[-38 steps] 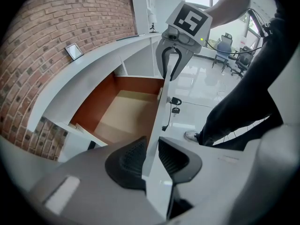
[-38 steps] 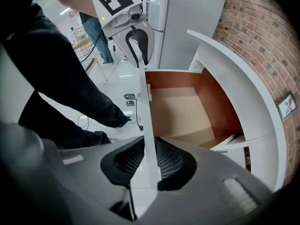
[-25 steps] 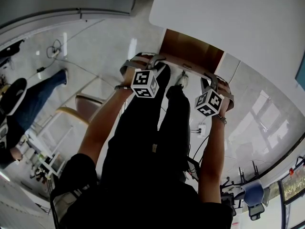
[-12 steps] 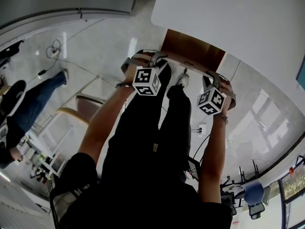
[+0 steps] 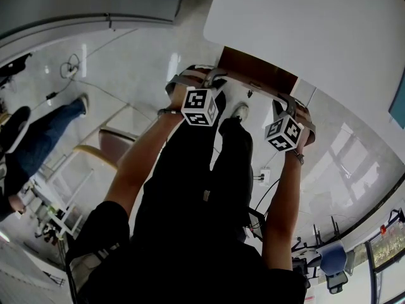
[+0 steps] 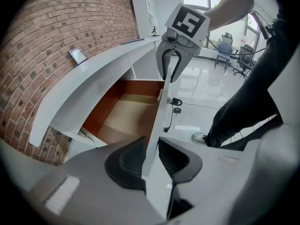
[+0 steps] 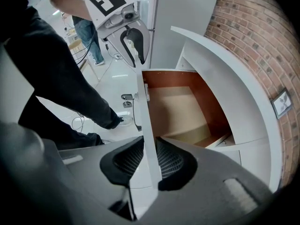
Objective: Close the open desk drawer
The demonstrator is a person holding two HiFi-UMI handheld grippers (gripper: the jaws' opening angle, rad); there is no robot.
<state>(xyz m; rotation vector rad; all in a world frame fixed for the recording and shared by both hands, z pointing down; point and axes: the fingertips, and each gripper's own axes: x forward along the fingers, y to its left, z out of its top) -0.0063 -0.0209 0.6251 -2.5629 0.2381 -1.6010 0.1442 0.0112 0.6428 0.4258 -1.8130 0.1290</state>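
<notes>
Head view: the drawer (image 5: 256, 68) stands partly out from under the white desk top (image 5: 316, 30). The left gripper (image 5: 213, 76) and the right gripper (image 5: 283, 101) reach its front edge, but the marker cubes (image 5: 202, 106) cover the jaws here.

Left gripper view: the jaws clamp the drawer front (image 6: 158, 116), with one pad on each face. The drawer's back is hidden under the desk.

Right gripper view: the jaws have just opened slightly, yet both pads lie on this same panel.
</notes>
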